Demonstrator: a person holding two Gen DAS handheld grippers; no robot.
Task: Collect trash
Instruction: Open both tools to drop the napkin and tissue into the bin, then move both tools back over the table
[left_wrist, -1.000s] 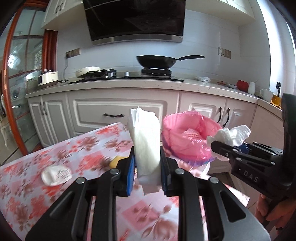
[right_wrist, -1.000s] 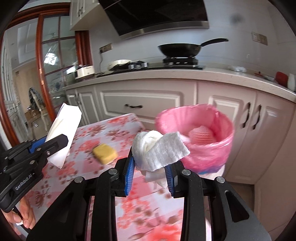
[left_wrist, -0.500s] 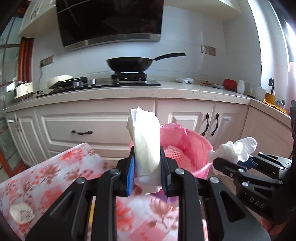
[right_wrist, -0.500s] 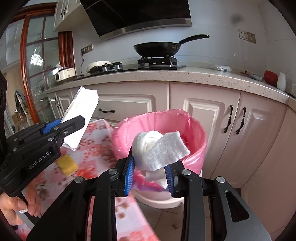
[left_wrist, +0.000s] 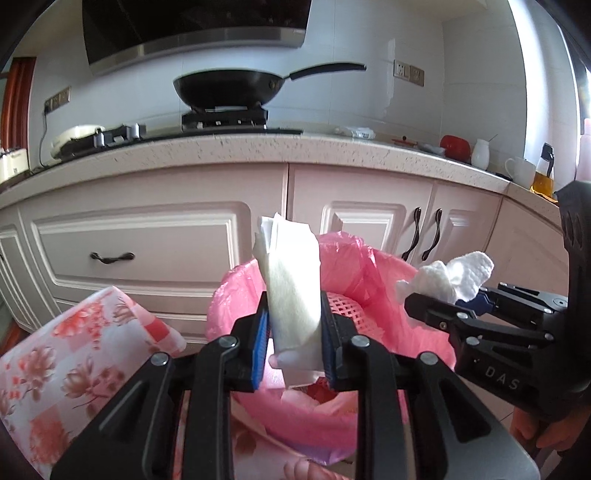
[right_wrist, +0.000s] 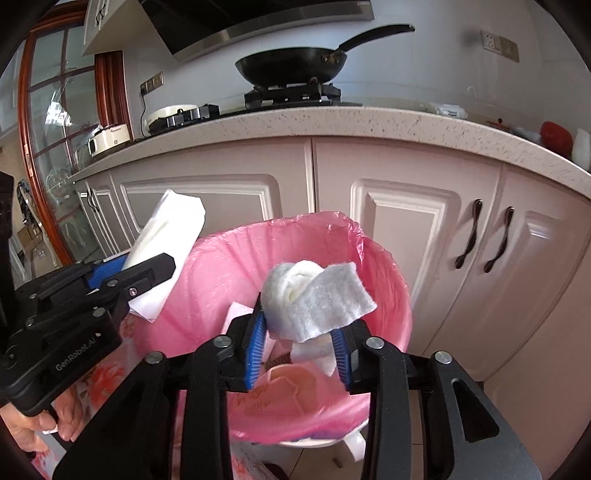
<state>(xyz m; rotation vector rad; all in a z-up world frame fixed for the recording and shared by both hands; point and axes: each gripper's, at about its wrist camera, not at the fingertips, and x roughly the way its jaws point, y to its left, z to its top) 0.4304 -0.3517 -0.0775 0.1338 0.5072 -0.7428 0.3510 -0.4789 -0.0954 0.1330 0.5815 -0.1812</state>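
Left fingers grip folded tissue, right fingers (just loosening) seemingly touch wadded wipe above pink-lined bin.

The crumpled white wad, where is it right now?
In the right wrist view the wad sits between the right gripper's just-opening jaws, directly over the pink-lined bin.
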